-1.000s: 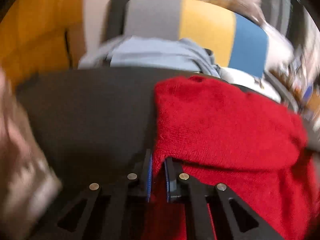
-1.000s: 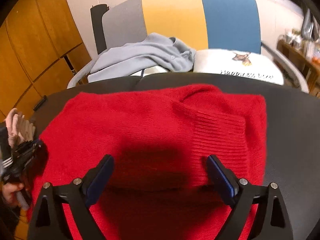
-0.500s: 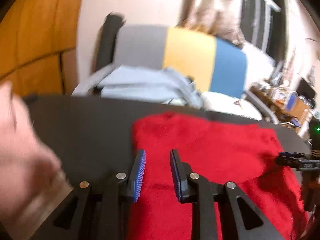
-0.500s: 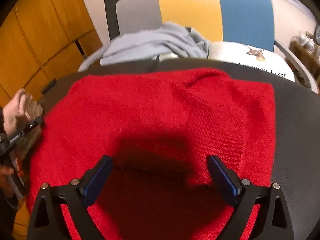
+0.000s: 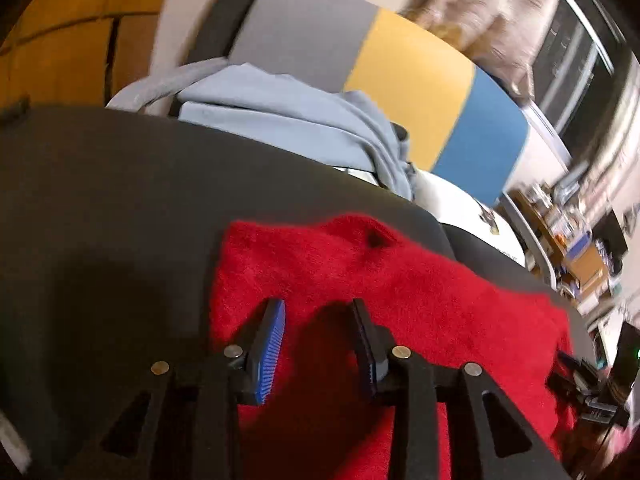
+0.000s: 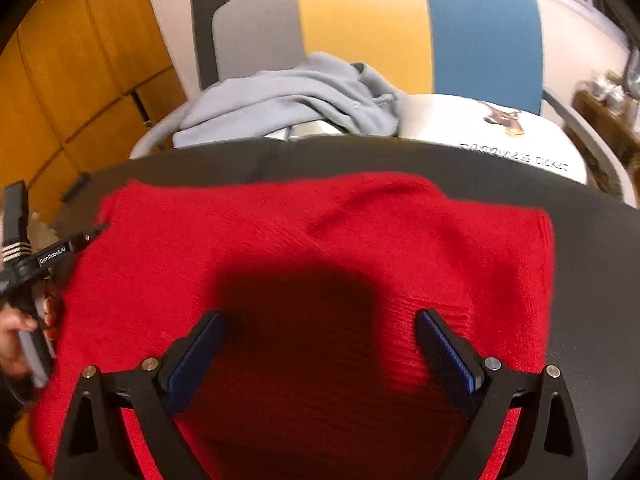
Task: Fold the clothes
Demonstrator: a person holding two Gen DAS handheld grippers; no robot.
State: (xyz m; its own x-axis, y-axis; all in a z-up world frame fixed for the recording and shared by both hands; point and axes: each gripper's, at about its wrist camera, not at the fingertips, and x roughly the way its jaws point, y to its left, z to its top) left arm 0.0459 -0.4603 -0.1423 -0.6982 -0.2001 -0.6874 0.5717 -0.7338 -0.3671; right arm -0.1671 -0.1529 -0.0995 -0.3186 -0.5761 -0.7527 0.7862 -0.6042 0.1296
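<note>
A red knitted sweater (image 5: 400, 280) (image 6: 280, 232) lies folded flat on the dark table (image 5: 100, 200) (image 6: 592, 260). My left gripper (image 5: 316, 308) hovers over its left part, near the left edge. Its jaws are opening, with only the flat knit below them and nothing pinched. My right gripper (image 6: 320, 318) stands wide open above the sweater's near middle and casts a shadow on it. It holds nothing. In the right wrist view, one of the left gripper's fingers (image 6: 86, 236) reaches the sweater's left edge, with a hand (image 6: 16, 344) behind it.
Behind the table stands a chair (image 6: 360, 20) with a grey, yellow and blue back. On its seat lie a light blue garment (image 6: 288, 100) (image 5: 280, 112) and a white printed garment (image 6: 480, 128). Wooden cabinets (image 6: 60, 80) fill the left; cluttered shelves (image 5: 576, 248) sit at the right.
My left gripper was shut on the sweater's edge a second ago; it has let go, opened and now hangs over the sweater. The right gripper stayed open and shifted slightly.
</note>
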